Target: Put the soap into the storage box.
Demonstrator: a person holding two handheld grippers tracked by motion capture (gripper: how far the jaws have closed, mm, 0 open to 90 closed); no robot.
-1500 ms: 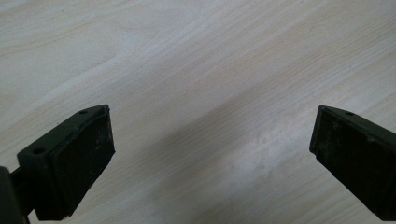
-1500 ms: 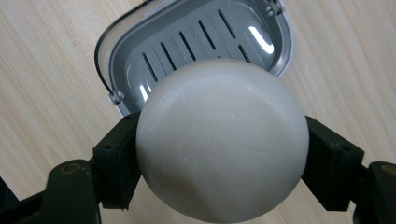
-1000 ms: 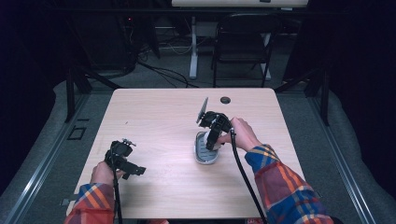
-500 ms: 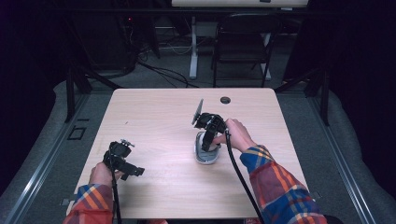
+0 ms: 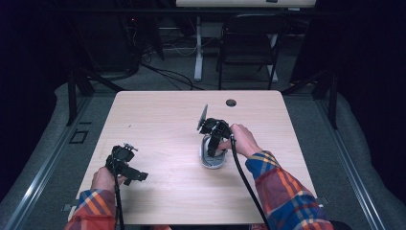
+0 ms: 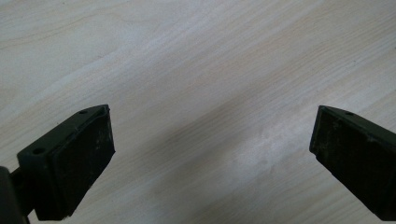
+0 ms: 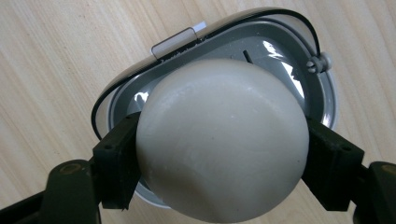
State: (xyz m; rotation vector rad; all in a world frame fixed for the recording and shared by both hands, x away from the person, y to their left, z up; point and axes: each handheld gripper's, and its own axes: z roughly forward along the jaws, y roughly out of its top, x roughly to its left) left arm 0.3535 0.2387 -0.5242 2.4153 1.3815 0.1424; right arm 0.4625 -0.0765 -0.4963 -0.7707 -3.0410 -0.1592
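Right gripper (image 7: 219, 154) is clamped on a pale soap bar (image 7: 222, 140), now lowered closer over the open grey soap case (image 7: 322, 98) mid-table; placement appears imminent. Left gripper (image 6: 210, 158) idles with jaws apart above bare table (image 6: 187, 56).

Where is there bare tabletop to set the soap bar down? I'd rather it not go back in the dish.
Most of the table is bare: the far-left stretch, the middle between the left gripper and the soap dish, and the near edge. The only crowded spot is around the dish, where the right gripper holds the soap bar above it. A small dark hole sits near the far edge.
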